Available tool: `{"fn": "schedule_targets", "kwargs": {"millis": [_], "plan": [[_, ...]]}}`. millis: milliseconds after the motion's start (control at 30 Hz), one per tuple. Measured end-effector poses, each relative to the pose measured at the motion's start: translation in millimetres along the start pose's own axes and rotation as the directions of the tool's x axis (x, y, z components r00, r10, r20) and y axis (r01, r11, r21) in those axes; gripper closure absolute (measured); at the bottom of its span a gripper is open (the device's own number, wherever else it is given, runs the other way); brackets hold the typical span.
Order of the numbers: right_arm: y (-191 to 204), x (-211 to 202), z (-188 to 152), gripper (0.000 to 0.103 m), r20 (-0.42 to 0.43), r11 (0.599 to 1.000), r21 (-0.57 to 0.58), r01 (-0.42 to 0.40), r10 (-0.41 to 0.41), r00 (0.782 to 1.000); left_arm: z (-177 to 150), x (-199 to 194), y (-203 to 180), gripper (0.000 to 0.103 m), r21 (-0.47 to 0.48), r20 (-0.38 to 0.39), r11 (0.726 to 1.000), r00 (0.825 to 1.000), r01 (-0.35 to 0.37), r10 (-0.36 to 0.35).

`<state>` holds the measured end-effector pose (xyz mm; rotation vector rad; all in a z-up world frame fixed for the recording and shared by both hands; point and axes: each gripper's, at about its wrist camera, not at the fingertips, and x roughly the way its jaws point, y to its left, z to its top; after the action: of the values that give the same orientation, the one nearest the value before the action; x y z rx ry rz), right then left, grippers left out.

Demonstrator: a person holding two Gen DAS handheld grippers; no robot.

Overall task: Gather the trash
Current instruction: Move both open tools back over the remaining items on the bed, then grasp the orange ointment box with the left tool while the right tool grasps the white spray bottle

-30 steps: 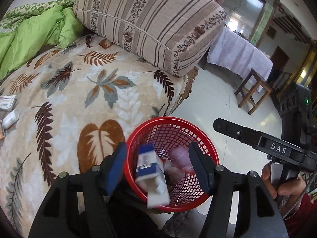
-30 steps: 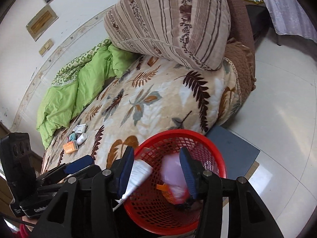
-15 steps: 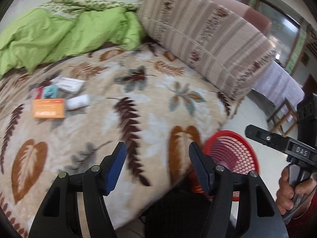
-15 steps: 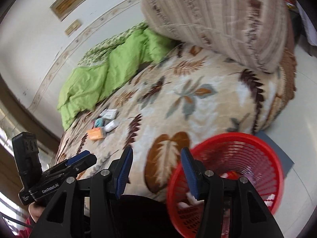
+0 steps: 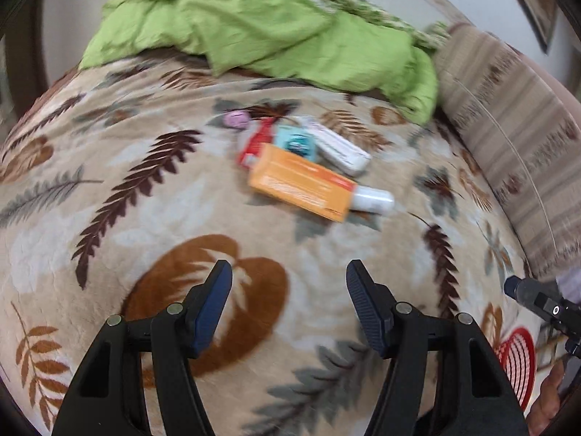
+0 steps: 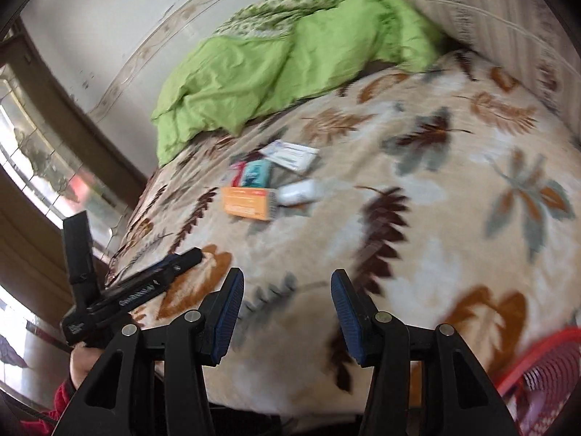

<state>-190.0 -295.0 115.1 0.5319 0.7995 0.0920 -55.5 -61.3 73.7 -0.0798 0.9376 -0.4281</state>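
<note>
— Left wrist?
— My left gripper (image 5: pixel 288 301) is spread and empty over bare blanket (image 5: pixel 145 218); orange box (image 5: pixel 303 183) lies ahead mid-bed.
— Right wrist?
— My right gripper (image 6: pixel 285 312) gapes empty too; red basket (image 6: pixel 544 370) sits past the bed edge, lower right.

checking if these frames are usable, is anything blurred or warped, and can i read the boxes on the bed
Left wrist view: fisheye bends the bed; the orange box and green quilt are motion-smeared, print unreadable; the left gripper is sharp. Right wrist view: heavier smear on the orange box; bright window glare at left.
</note>
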Motion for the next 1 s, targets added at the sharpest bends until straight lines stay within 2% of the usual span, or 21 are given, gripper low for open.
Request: {"fn": "schedule_targets", "kwargs": {"millis": [133, 167, 367, 433, 500, 567, 600, 667, 700, 767, 833, 867, 933, 1000], "plan": [[21, 61, 37, 0.051, -0.049, 0.998, -0.022, -0.055, 0.054, 0.997, 6, 11, 32, 0.039, -0.072, 0.003, 0.997, 1.0, -0.022, 0.022], [25, 78, 47, 0.055, -0.058, 0.997, -0.022, -0.068, 0.066, 0.996, 6, 12, 35, 0.039, -0.079, 0.002, 0.997, 1.0, -0.02, 0.021], [38, 165, 94, 0.062, -0.064, 0.997, -0.077, 0.011, -0.016, 0.998, 11, 18, 57, 0.038, -0.123, 0.005, 0.992, 1.0, -0.016, 0.017], [35, 191, 100, 0.065, -0.104, 0.998, -0.053, 0.013, -0.019, 0.994, 12, 19, 64, 0.038, -0.146, 0.005, 0.989, 1.0, -0.007, 0.008], [37, 200, 96, 0.065, -0.135, 0.999, -0.05, 0.004, -0.011, 0.991, 14, 20, 70, 0.034, -0.16, 0.004, 0.987, 1.0, -0.003, 0.004], [47, 201, 81, 0.065, -0.164, 0.997, -0.059, -0.042, 0.032, 0.986, 15, 20, 75, 0.034, -0.183, 0.006, 0.983, 1.0, 0.007, -0.006], [54, 198, 73, 0.065, -0.197, 0.993, -0.046, -0.109, 0.098, 0.976, 16, 20, 77, 0.034, -0.197, 0.007, 0.98, 1.0, 0.017, -0.015], [63, 192, 59, 0.065, -0.278, 0.961, 0.022, -0.276, 0.271, 0.922, 16, 21, 78, 0.033, -0.206, 0.005, 0.978, 1.0, 0.028, -0.028], [67, 184, 56, 0.065, -0.271, 0.959, 0.001, -0.282, 0.272, 0.923, 16, 21, 77, 0.033, -0.207, 0.005, 0.978, 1.0, 0.03, -0.03], [65, 168, 64, 0.065, -0.221, 0.968, -0.063, -0.242, 0.223, 0.949, 16, 21, 75, 0.033, -0.205, 0.002, 0.978, 0.999, 0.034, -0.034], [55, 157, 81, 0.063, -0.153, 0.979, -0.141, -0.146, 0.124, 0.98, 15, 23, 71, 0.033, -0.201, -0.003, 0.979, 0.999, 0.039, -0.04], [48, 157, 91, 0.054, -0.122, 0.981, -0.176, -0.085, 0.064, 0.99, 14, 24, 69, 0.033, -0.198, -0.008, 0.98, 0.999, 0.035, -0.038], [25, 169, 108, 0.049, -0.129, 0.979, -0.205, -0.012, -0.015, 0.992, 13, 26, 64, 0.033, -0.2, -0.019, 0.978, 0.998, 0.051, -0.056], [1, 182, 118, 0.049, -0.151, 0.984, -0.176, 0.008, -0.035, 0.988, 12, 29, 61, 0.033, -0.202, -0.031, 0.977, 0.997, 0.069, -0.077]]}}
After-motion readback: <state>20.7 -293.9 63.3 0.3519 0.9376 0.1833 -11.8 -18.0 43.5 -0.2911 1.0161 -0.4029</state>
